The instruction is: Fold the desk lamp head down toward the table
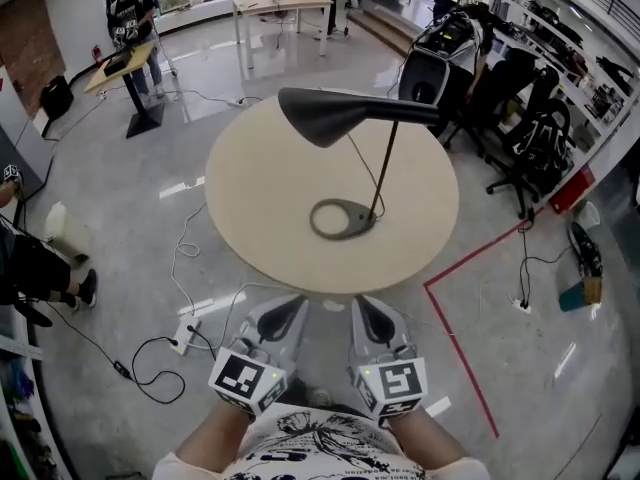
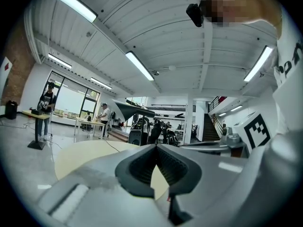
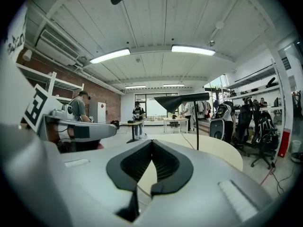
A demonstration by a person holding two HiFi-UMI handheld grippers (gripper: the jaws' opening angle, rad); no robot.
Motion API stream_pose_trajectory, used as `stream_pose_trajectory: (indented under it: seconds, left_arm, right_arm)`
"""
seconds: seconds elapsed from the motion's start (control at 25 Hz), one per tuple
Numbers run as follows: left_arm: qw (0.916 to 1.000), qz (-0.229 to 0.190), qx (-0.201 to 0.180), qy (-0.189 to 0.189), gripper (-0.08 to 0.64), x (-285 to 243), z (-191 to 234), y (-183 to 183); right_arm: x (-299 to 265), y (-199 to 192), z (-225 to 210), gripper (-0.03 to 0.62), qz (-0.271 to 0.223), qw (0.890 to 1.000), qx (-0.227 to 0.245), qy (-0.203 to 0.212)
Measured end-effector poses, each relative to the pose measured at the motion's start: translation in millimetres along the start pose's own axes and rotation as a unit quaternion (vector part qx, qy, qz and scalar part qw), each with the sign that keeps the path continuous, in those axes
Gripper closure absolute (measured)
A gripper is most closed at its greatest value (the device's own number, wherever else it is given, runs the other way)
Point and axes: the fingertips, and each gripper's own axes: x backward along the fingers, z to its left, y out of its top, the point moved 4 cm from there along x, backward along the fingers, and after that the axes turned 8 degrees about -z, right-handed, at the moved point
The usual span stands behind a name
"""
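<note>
A black desk lamp stands on the round beige table [image 1: 250, 198]. Its cone head [image 1: 325, 114] is raised and roughly level, pointing left, on a thin stem [image 1: 386, 168] that rises from an oval ring base [image 1: 343, 218]. My left gripper [image 1: 297, 303] and right gripper [image 1: 362, 304] hover side by side below the table's near edge, well short of the lamp, both shut with nothing between the jaws. In the left gripper view the lamp head [image 2: 133, 110] shows far ahead beyond the left gripper [image 2: 156, 147]. The right gripper view shows the head [image 3: 182, 100] and stem [image 3: 197, 126] past the right gripper [image 3: 151, 142].
The lamp's cord [image 1: 366, 168] trails across the tabletop. Office chairs [image 1: 530, 138] and a black case [image 1: 425, 73] crowd the right of the table. Red tape [image 1: 462, 268] marks the floor; cables and a power strip [image 1: 185, 334] lie at the left. People stand at desks [image 1: 130, 28] further back.
</note>
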Motion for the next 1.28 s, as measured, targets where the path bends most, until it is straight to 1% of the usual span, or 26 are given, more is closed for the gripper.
stream_pose_trajectory:
  seconds: [0.08,0.2,0.44,0.6,0.76,0.92,1.08,1.2,1.28]
  left_arm:
    - [1.0000,0.000,-0.001,0.000,0.554,-12,17,1]
    - [1.0000,0.001,-0.005,-0.007,0.554,-33,45,7]
    - [0.9992,-0.010,-0.001,-0.040,0.554,-66,104,28]
    - [0.9976,-0.020,-0.006,-0.065,0.554,-94,133,44]
    - [0.9958,-0.038,-0.019,-0.081,0.554,-112,155,61]
    - [0.9942,-0.060,-0.032,-0.083,0.554,-125,174,84]
    - [0.9928,-0.087,-0.047,-0.068,0.554,-137,191,108]
    - [0.9903,-0.117,-0.054,-0.051,0.554,-148,192,128]
    - [0.9875,-0.134,-0.068,-0.046,0.554,-151,189,139]
  right_arm:
    - [-16,1,-5,0.583,0.001,1.000,0.000,-0.006]
    - [-42,4,-16,0.583,0.002,1.000,0.003,-0.026]
    - [-92,12,-23,0.583,0.005,0.998,0.010,-0.068]
    - [-123,19,-34,0.583,0.001,0.995,0.013,-0.098]
    - [-141,19,-40,0.583,-0.004,0.993,0.015,-0.118]
    - [-160,22,-45,0.583,-0.001,0.992,0.019,-0.124]
    - [-179,25,-50,0.583,0.004,0.993,0.022,-0.118]
    - [-186,27,-57,0.583,0.009,0.994,0.021,-0.107]
    - [-189,26,-59,0.583,0.013,0.995,0.021,-0.096]
